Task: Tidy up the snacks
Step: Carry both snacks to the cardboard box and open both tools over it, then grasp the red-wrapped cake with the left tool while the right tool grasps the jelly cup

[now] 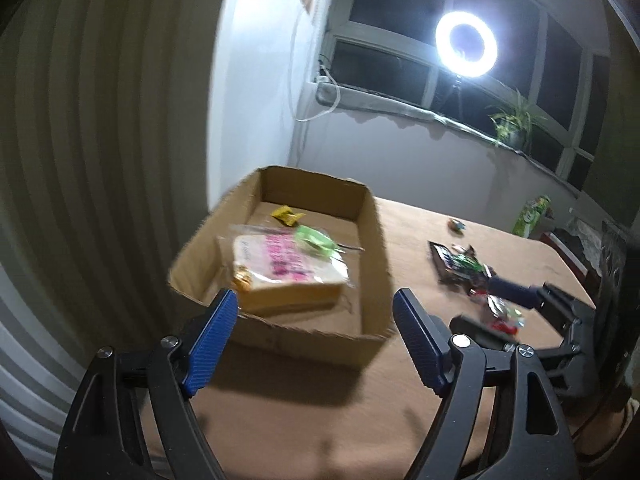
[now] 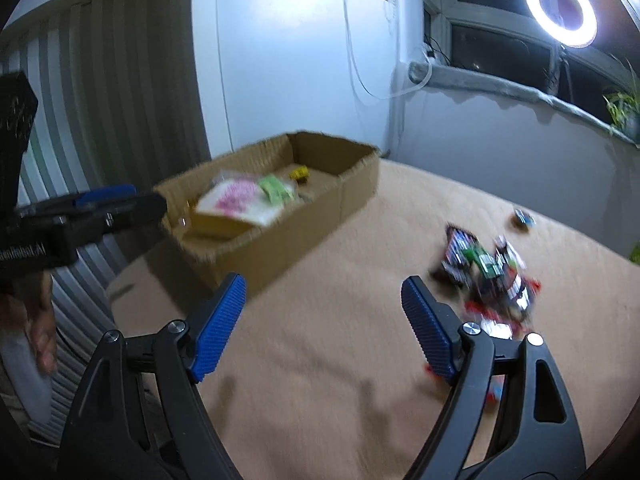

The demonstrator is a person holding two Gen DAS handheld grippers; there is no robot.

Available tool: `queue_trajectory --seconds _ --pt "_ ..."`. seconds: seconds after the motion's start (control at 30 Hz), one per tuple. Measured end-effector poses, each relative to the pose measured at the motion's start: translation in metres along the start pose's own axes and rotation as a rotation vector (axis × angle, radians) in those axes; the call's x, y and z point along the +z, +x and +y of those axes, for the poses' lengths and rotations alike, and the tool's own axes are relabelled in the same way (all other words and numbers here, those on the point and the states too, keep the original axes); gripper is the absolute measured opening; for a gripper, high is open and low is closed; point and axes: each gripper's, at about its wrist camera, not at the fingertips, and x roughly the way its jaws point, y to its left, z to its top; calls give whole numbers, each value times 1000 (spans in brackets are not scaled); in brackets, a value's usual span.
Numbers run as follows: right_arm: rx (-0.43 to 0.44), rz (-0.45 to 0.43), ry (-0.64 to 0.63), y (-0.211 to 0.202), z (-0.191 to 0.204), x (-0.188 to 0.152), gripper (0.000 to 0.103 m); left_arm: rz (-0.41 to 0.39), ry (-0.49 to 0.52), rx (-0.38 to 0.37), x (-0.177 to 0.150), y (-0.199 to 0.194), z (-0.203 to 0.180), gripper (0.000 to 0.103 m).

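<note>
The left gripper (image 1: pixel 314 310) hangs released just in front of the near wall of the open brown cardboard box (image 1: pixel 372 256), its blue ribbed pads (image 1: pixel 212 340) spread wide with nothing between them. The box stands on the left part of the tan counter (image 1: pixel 320 412), close to the white wall. Inside it lies a clear-wrapped slice of bread with pink print (image 1: pixel 280 270), with a green packet (image 1: pixel 316 240) resting on its far edge, a small yellow wrapped sweet (image 1: pixel 286 215) behind it near the far wall, and a little gold-coloured piece (image 1: pixel 242 280) at its near left corner.

The right gripper (image 2: pixel 324 294) is likewise released and empty, poised above bare counter between the box and a loose heap of dark, green and red snack packets (image 2: pixel 490 276) that lies to its right on the counter. A small round item (image 2: pixel 523 219) sits apart, farther back; it is too blurred to name.

In the left wrist view the right gripper shows from the side at the right edge, just beside the heap. Beyond the counter a lit ring lamp (image 1: pixel 466 44) stands before a dark window, with a potted green plant (image 1: pixel 512 120) on the sill and a green carton (image 1: pixel 532 216) at the counter's far right edge
</note>
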Motion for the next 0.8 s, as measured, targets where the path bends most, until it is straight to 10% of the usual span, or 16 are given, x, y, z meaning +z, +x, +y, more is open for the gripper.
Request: queue_trajectory --seconds 0.8 --pt "-124 57 208 -26 -110 -60 83 145 159 -173 -35 40 -117 80"
